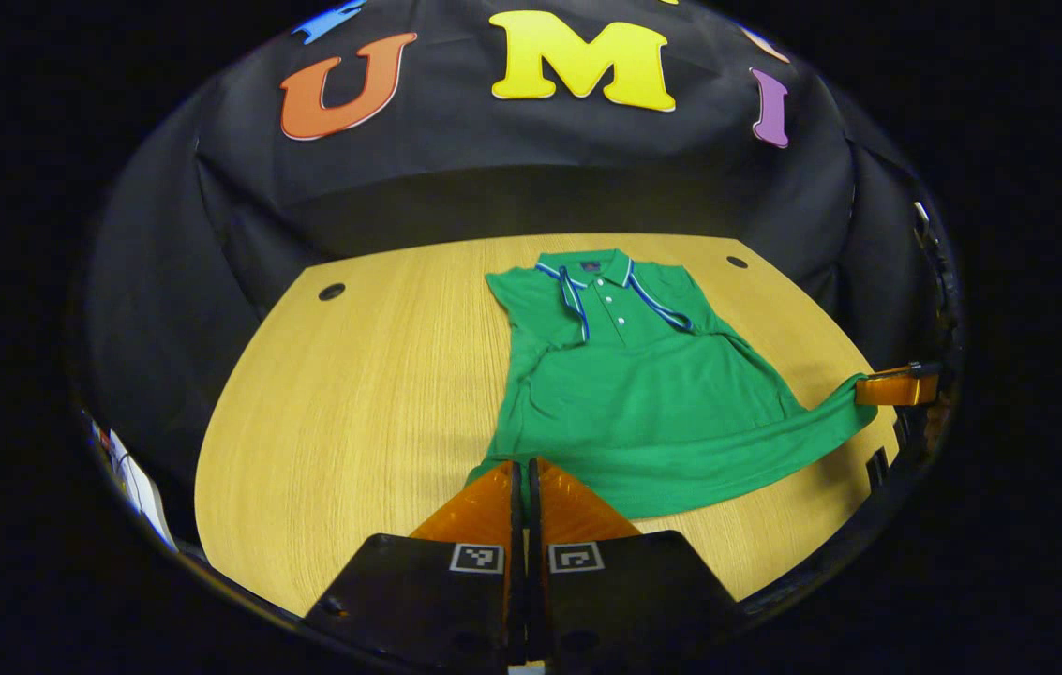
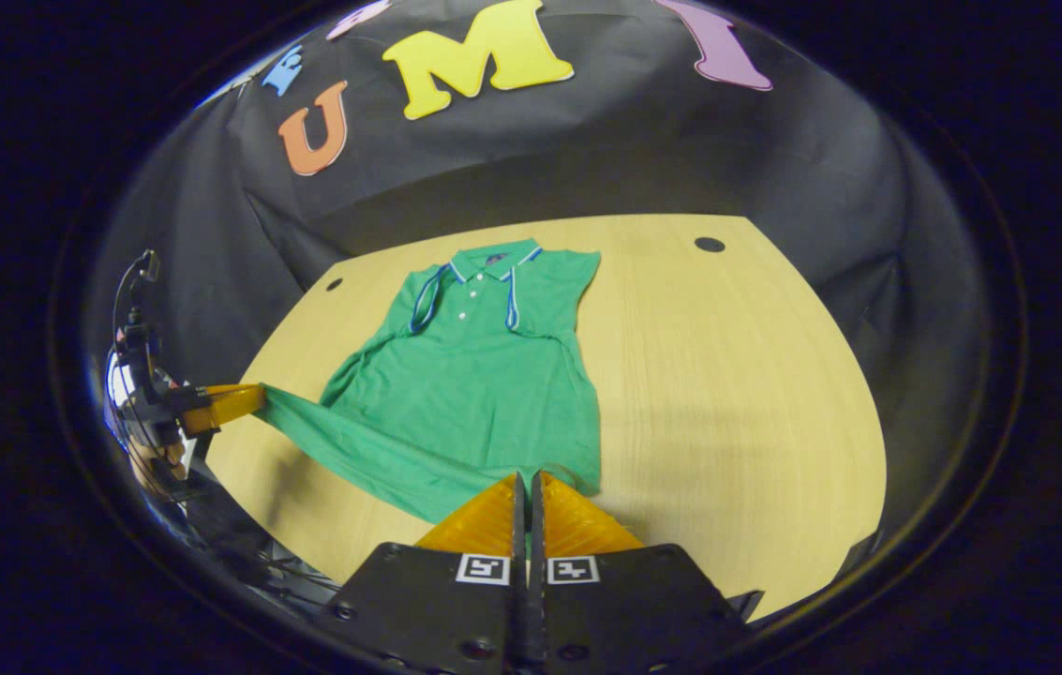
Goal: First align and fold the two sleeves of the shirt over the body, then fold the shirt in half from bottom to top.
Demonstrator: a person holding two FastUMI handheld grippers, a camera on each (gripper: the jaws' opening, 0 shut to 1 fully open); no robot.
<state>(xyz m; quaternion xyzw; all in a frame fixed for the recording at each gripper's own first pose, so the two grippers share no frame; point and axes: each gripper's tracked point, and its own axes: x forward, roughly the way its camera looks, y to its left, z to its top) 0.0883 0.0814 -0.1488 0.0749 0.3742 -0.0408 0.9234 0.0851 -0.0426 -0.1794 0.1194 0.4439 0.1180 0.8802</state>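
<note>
Left gripper view: the left gripper (image 1: 523, 466) is closed, its fingers pinching the near hem corner of the green shirt (image 1: 643, 394); the shirt extends ahead and rightward on the table (image 1: 352, 403). Right gripper view: the right gripper (image 2: 527, 478) is closed, clamping the other hem corner; the shirt extends ahead and leftward.

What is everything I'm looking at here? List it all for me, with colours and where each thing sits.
shirt: one, green with blue and white trim at the collar, lying flat on the table, sleeves folded in, collar toward the wall.
table: one, light wood, two dark round holes near the far corners.
wall cloth: one, black, behind the table.
left tool: one, shut on the shirt's bottom hem at one corner.
right tool: one, shut on the hem at the other corner.
</note>
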